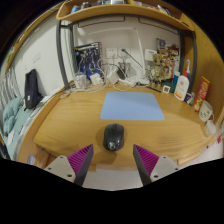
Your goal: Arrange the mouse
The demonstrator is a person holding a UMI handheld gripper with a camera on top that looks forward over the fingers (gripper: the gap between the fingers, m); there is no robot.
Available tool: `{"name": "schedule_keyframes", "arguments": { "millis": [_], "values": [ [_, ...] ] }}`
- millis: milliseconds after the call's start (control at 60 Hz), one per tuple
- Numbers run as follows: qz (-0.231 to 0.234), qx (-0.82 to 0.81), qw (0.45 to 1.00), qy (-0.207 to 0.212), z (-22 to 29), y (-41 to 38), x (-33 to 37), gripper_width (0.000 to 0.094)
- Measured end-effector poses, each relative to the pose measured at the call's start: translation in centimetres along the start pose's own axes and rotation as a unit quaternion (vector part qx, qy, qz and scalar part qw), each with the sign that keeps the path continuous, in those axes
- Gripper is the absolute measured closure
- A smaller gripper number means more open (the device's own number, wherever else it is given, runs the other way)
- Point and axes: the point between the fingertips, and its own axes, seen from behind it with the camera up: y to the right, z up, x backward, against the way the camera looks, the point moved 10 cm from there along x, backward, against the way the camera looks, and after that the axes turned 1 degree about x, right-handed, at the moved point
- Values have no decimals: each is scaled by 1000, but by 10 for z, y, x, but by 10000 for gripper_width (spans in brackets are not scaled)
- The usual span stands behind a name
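Gripper [108, 160] fingers with their magenta pads [74, 163] stand spread apart and grasp nothing; the dark, rounded plastic computer mouse [113, 137] sits on the wooden tabletop [60, 125] just ahead of them, roughly on the line between the two tips and close to the near edge. Judged by its look, the mouse is light and rigid, with a smooth, domed shell that could slip; its two long flanks seem the best place to pinch, low down where the sides are flatter. Bare wood lies open on either side of it, so there is room to slide or turn it. Beyond it, toward the middle of the tabletop, lies a flat, light-blue rectangular mouse mat [132, 105], apart from the mouse. Bottles and boxes [178, 80] crowd the far right corner, and cables and small items [90, 75] line the far edge.
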Motion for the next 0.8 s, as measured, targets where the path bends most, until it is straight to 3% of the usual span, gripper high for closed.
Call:
{"name": "schedule_keyframes", "arguments": {
  "millis": [400, 517, 800],
  "values": [
    [-13, -4, 1000, -12, 26, -2, -90, 196],
    [-28, 2, 1000, -1, 30, -2, -97, 458],
    [-29, -7, 1000, -8, 28, -3, -96, 633]
  ]
}}
